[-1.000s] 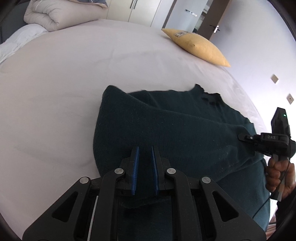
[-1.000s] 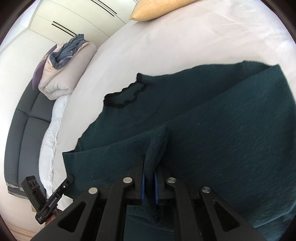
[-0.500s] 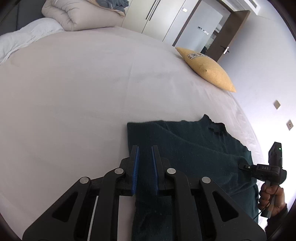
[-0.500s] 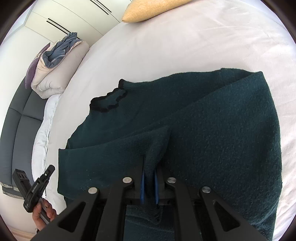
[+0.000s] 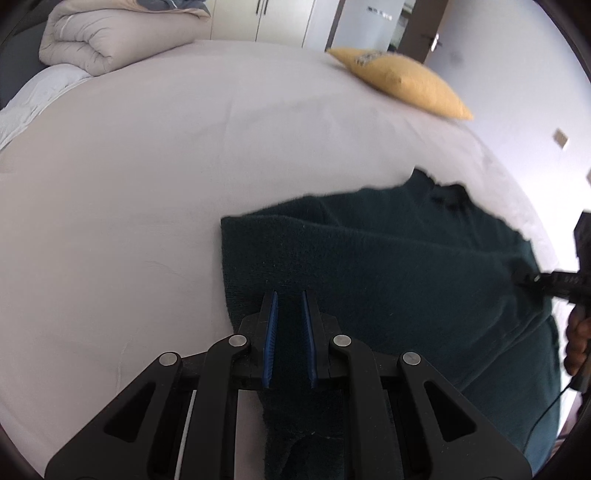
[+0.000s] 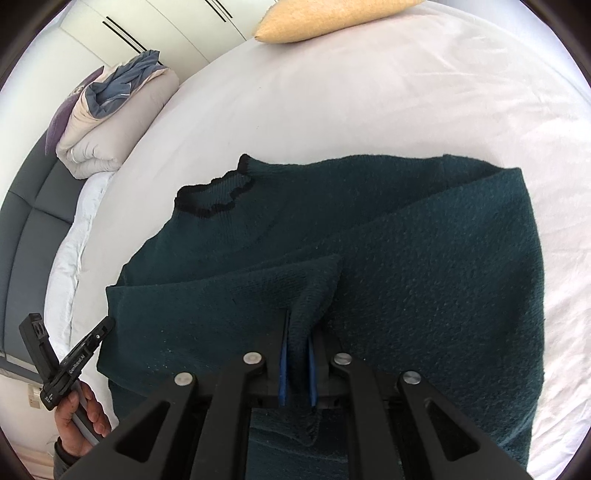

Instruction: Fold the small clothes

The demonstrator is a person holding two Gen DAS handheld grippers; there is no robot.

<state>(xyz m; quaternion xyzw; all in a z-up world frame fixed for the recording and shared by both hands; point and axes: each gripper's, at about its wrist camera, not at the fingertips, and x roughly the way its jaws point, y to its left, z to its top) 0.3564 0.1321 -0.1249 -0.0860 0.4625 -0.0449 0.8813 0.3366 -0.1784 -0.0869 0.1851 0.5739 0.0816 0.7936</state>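
Observation:
A dark green knitted sweater (image 6: 388, 266) with a black-trimmed collar (image 6: 214, 199) lies on the white bed (image 6: 369, 92). Its lower part is folded up over the body. My right gripper (image 6: 297, 332) is shut on a raised pinch of the folded edge. My left gripper (image 5: 289, 302) is shut on the other corner of the same edge, with cloth (image 5: 369, 258) running between its pads. In the left wrist view the right gripper (image 5: 561, 284) is at the far right. In the right wrist view the left gripper (image 6: 70, 365) is at the lower left.
A yellow pillow (image 5: 402, 81) lies at the far side of the bed. A folded beige duvet (image 5: 107, 33) is stacked at the far left, with a grey headboard (image 6: 26, 236) behind. White wardrobes (image 6: 155, 29) stand beyond.
Both grippers have carried the sweater's edge further over the body, and the fold now lies lower. The left wrist view has swung and shows more bed.

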